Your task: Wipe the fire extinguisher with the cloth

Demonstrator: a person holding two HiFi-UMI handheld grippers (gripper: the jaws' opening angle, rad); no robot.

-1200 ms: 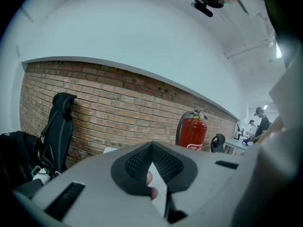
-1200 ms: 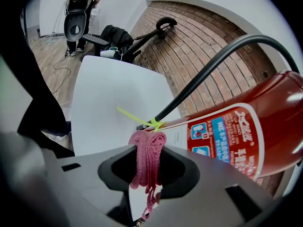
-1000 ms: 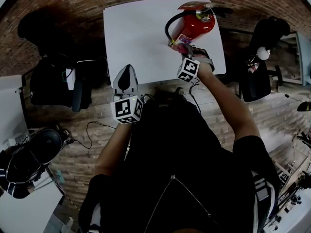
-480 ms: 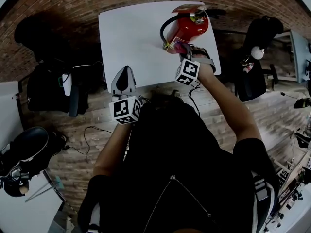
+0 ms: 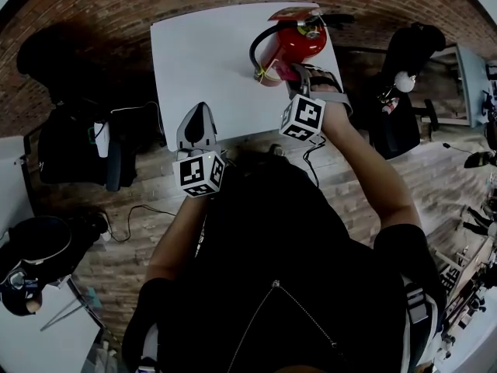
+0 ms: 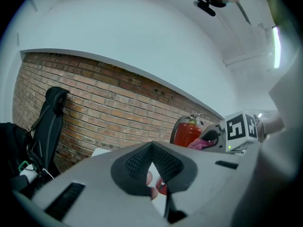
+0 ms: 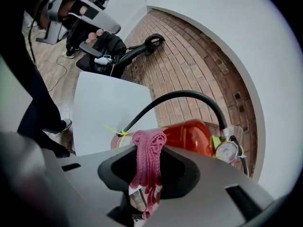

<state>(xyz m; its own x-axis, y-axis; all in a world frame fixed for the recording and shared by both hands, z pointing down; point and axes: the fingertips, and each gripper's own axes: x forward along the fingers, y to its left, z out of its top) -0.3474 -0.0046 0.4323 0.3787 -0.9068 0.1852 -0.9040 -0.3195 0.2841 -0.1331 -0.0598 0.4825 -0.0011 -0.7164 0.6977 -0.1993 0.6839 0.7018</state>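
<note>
A red fire extinguisher (image 5: pixel 299 41) lies on its side at the far right of the white table (image 5: pixel 202 53), its black hose (image 5: pixel 255 49) arching over it. My right gripper (image 5: pixel 297 80) is shut on a pink cloth (image 5: pixel 284 71) that rests against the extinguisher's bottom end. The right gripper view has the cloth (image 7: pixel 149 141) bunched between the jaws, with the red body (image 7: pixel 189 134) and its gauge (image 7: pixel 227 151) just behind. My left gripper (image 5: pixel 199 123) hovers at the table's near edge, jaws together and holding nothing. The left gripper view shows the extinguisher (image 6: pixel 187 132) off to the right.
Black chairs and bags stand to the left (image 5: pixel 78 142) and right (image 5: pixel 404 92) of the table. Cables (image 5: pixel 136 208) trail over the brick-patterned floor. A brick wall (image 6: pixel 94 103) runs behind the table. The table's left half is bare white surface.
The head view has drifted, so the table sits slightly further left. My right gripper keeps the cloth against the extinguisher and has shifted only a little. The left gripper has hardly moved.
</note>
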